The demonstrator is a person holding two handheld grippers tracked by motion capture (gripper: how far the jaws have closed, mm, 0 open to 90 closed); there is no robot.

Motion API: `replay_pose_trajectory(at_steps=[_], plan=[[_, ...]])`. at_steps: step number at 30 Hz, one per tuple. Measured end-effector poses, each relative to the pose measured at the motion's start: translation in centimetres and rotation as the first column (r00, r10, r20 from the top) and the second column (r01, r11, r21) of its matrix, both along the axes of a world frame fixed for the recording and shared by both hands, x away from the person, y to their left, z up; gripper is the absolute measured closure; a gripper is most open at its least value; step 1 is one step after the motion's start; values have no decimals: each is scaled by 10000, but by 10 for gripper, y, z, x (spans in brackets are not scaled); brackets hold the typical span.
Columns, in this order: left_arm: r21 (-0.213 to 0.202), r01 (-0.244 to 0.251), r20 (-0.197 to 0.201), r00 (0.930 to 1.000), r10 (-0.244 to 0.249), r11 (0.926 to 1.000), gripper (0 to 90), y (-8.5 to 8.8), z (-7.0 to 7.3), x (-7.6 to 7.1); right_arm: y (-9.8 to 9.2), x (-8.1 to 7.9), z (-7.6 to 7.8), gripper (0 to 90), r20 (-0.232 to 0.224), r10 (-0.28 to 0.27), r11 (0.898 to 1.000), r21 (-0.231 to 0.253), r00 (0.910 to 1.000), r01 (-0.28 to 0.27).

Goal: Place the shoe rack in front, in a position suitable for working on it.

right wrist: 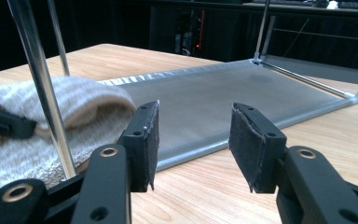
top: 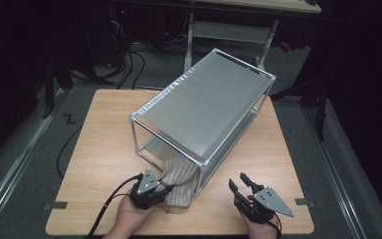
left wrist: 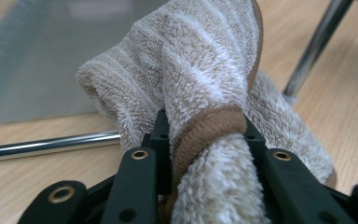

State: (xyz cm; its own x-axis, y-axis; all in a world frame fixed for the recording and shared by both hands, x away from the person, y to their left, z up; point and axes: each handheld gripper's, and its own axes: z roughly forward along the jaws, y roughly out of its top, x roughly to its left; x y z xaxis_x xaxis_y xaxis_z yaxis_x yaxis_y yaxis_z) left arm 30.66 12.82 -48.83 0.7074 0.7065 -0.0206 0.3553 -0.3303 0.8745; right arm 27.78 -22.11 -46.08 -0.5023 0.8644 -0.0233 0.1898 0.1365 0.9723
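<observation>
At lower centre, the left gripper (top: 165,189) clamps the towel (top: 181,181) at the rack (top: 204,107) mouth; the right gripper (top: 240,182), jaws apart and empty, should probably steady it.

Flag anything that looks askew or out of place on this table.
The beige towel is bunched and crumpled, half hanging out of the metal rack's lower shelf at its near corner, pinched in the left claw. The rack itself sits diagonally across the table. Nothing looks spilled or damaged.

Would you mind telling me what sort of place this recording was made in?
Probably a lab or workshop test station: a bare wooden table in a dark room, loose cables on the grey floor, and another desk frame behind.
</observation>
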Motion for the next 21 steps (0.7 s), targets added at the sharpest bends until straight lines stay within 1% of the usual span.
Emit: replay_pose_trajectory(at_steps=[1, 3, 4, 5, 6, 7, 8, 9, 10, 11, 12, 13, 14, 16, 17, 18, 21], plan=[[-131, -126, 148, 9998, 128, 9998, 677, 5, 2, -2, 1, 1, 0, 528, 26, 35, 10000, -28, 10000, -35], [-221, -282, 298, 9991, 288, 9994, 676, 11, 5, -4, 4, 2, 0, 526, 24, 71, 10000, -40, 10000, -71], [-318, -410, 349, 9985, 421, 9987, 677, 14, 6, -4, 4, 3, 0, 526, 10, 88, 10000, -36, 10000, -88], [-432, -597, 496, 9969, 618, 9973, 676, 21, 8, -5, 6, 4, 0, 524, 10, 131, 9999, -44, 9999, -131], [-432, -597, 496, 9969, 618, 9973, 676, 21, 8, -5, 6, 4, 0, 524, 10, 131, 9999, -44, 9999, -131], [-452, -688, 578, 9958, 714, 9966, 677, 24, 10, -6, 8, 5, 0, 523, 16, 201, 9998, -70, 9998, -201], [-514, -806, 698, 9940, 841, 9954, 677, 28, 11, -7, 8, 5, 0, 523, 16, 201, 9998, -70, 9998, -201], [-710, -986, 909, 9903, 1049, 9926, 677, 34, 14, -9, 9, 7, 0, 523, 20, 249, 9997, -37, 9997, -249], [-710, -986, 909, 9903, 1049, 9926, 677, 34, 14, -9, 9, 7, 0, 523, 20, 249, 9997, -37, 9997, -249], [-880, -1103, 1153, 9860, 1202, 9900, 677, 41, 17, -10, 10, 8, 0, 523, -20, 283, 9996, -12, 9996, -283], [-880, -1103, 1153, 9860, 1202, 9900, 677, 41, 17, -10, 10, 8, 0, 523, -20, 283, 9996, -12, 9996, -283], [-1072, -1217, 1409, 9806, 1362, 9868, 677, 48, 21, -13, 11, 9, 0, 523, -18, 304, 9995, 8, 9995, -304], [-1072, -1217, 1409, 9806, 1362, 9868, 677, 48, 21, -13, 11, 9, 0, 523, -18, 304, 9995, 8, 9995, -304], [-1265, -1294, 1632, 9752, 1493, 9835, 677, 54, 25, -15, 12, 10, 0, 523, -43, 326, 9995, 35, 9995, -326], [-1536, -1372, 1862, 9685, 1651, 9786, 679, 60, 30, -18, 12, 10, 0, 523, -49, 339, 9994, 24, 9994, -339], [-1536, -1372, 1862, 9685, 1651, 9786, 680, 60, 30, -18, 12, 10, 0, 523, -49, 339, 9994, 24, 9994, -339], [-1917, -1436, 2397, 9524, 1882, 9709, 683, 67, 40, -25, 13, 11, 0, 523, -45, 398, 9992, 65, 9992, -398]])
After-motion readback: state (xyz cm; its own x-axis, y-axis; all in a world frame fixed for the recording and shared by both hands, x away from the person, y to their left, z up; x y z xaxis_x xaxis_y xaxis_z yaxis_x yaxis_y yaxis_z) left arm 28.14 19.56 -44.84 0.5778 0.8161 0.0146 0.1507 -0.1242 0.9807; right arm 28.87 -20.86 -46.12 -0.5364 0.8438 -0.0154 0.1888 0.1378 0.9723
